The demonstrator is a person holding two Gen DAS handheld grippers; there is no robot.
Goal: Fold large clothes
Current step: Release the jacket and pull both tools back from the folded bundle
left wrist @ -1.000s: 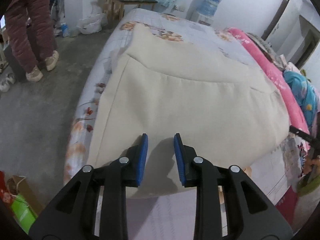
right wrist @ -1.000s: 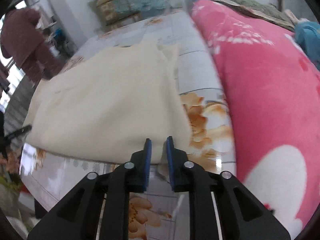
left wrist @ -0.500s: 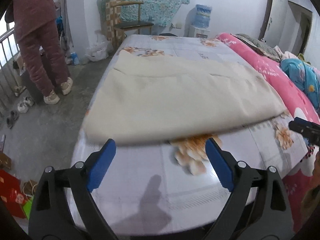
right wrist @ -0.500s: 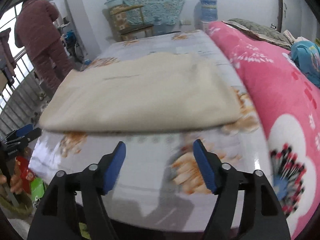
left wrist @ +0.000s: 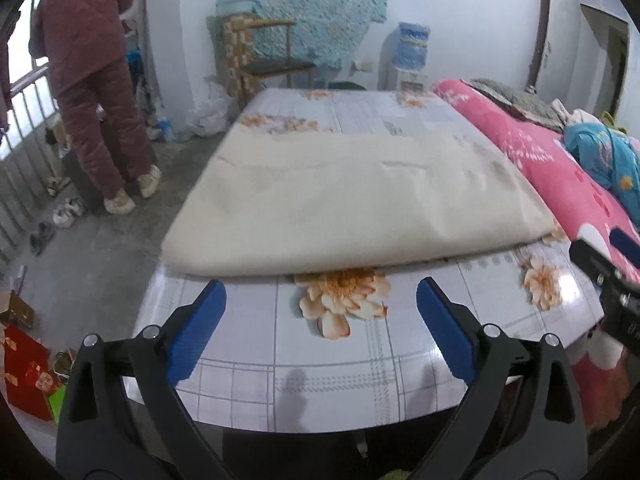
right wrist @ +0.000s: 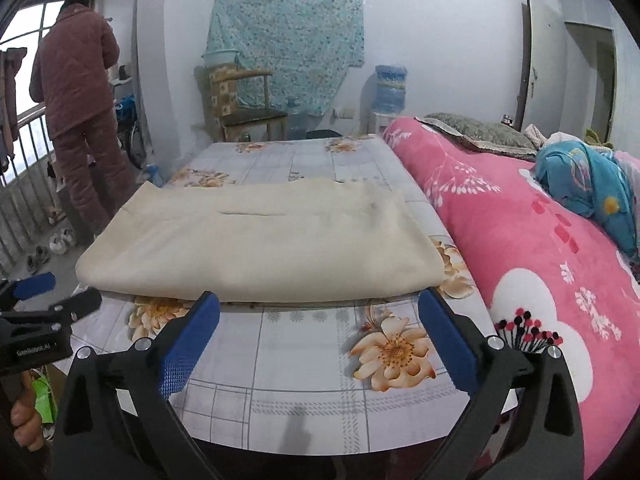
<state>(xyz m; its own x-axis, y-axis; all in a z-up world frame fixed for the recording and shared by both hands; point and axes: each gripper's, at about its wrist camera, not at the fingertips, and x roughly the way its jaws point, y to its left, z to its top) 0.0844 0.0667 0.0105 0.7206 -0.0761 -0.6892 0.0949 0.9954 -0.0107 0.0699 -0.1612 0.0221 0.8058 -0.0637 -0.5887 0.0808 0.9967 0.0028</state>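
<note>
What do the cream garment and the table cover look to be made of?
The garment looks like a thick, matte woven or fleecy fabric: soft rounded fold edge, no shine, though blur hides the weave. The table cover looks like glossy plastic or oilcloth with a printed flower pattern: it shows glare and faint reflections. Both readings rest on looks alone.

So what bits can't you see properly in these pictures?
- Cream garment: its underside and inner layers, hidden by the top fold in both views.
- Person in maroon: head cut off by the left wrist view's edge; back turned in the right wrist view.
- Table: near edge hidden behind the right gripper.
</note>
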